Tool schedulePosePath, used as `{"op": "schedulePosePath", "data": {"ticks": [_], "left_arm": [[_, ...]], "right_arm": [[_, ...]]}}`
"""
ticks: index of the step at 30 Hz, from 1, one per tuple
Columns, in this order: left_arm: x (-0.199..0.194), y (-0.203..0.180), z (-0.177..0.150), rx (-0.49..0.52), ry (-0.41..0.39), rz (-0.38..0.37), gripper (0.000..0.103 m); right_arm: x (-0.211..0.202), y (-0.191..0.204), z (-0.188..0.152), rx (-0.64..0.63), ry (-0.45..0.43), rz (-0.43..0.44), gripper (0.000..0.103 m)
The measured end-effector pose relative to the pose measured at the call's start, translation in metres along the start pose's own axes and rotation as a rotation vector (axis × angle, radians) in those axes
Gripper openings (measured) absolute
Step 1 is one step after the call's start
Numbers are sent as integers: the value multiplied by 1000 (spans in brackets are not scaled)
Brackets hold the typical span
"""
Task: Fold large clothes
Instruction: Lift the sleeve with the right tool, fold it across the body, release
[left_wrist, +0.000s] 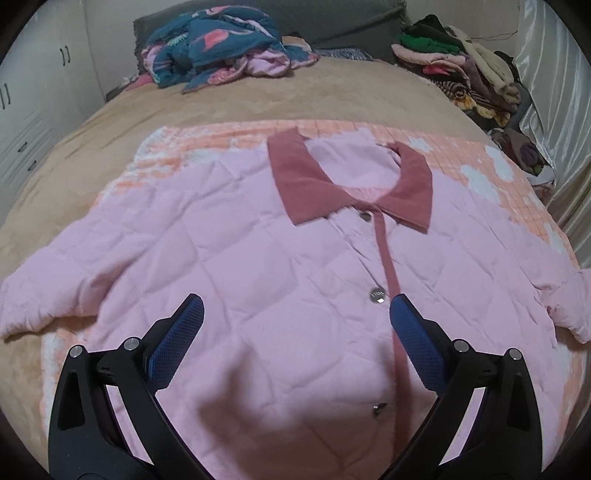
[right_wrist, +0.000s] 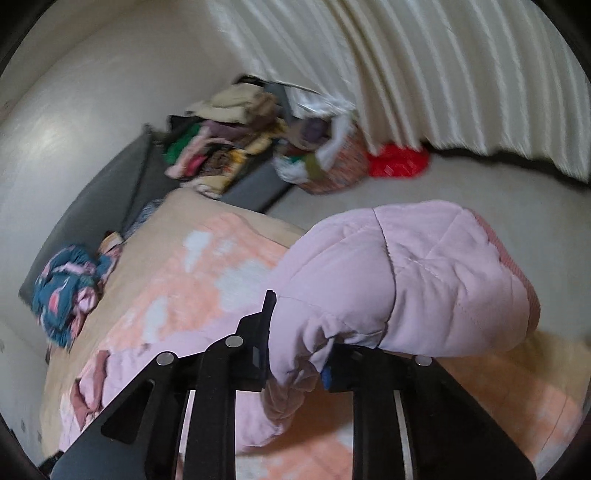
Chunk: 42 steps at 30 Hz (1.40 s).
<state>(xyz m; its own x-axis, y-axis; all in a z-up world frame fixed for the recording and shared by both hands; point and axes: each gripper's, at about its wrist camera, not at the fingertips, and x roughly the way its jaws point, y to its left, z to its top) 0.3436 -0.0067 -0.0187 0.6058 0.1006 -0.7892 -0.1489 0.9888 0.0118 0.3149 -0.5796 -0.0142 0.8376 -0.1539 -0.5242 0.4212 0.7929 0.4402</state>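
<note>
Between right claw fingers, apparently jacket sleeve, left claw spread

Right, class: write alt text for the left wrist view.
An open left gripper hovers over a pink quilted jacket lying flat, front up and buttoned, on a peach blanket. Clothes piles sit at the bed's far end.

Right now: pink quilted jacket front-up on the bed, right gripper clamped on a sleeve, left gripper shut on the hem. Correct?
Not quite. The left gripper is open, hovering over the pink quilted jacket, holding nothing, per the left wrist view. The right gripper is clamped on the sleeve.
</note>
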Motion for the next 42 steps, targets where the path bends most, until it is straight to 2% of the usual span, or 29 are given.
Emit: {"op": "schedulePosePath", "data": {"ticks": [8,11,20,30,37,42], "left_arm": [[-9,26,-1,-67,-13,-36,94],[-12,35,-2,-75,-25,-39,94],[-14,60,2,-120,-37,-64,94],[-21,88,6,-181,-58,-71,94],[-24,110,6,-232,-69,-84,94],[-25,116,5,-230,-74,-91,94]], "right_arm": [[-21,94,18,-157,-47,127,18],[-29,136,16,-240,-61,156,18],[-43,227,-6,-360,-67,249,18],[-45,298,-34,-438,-50,314,18],[-43,336,-67,-489,-27,356,18],[-41,360,-95,-550,-15,375,18]]}}
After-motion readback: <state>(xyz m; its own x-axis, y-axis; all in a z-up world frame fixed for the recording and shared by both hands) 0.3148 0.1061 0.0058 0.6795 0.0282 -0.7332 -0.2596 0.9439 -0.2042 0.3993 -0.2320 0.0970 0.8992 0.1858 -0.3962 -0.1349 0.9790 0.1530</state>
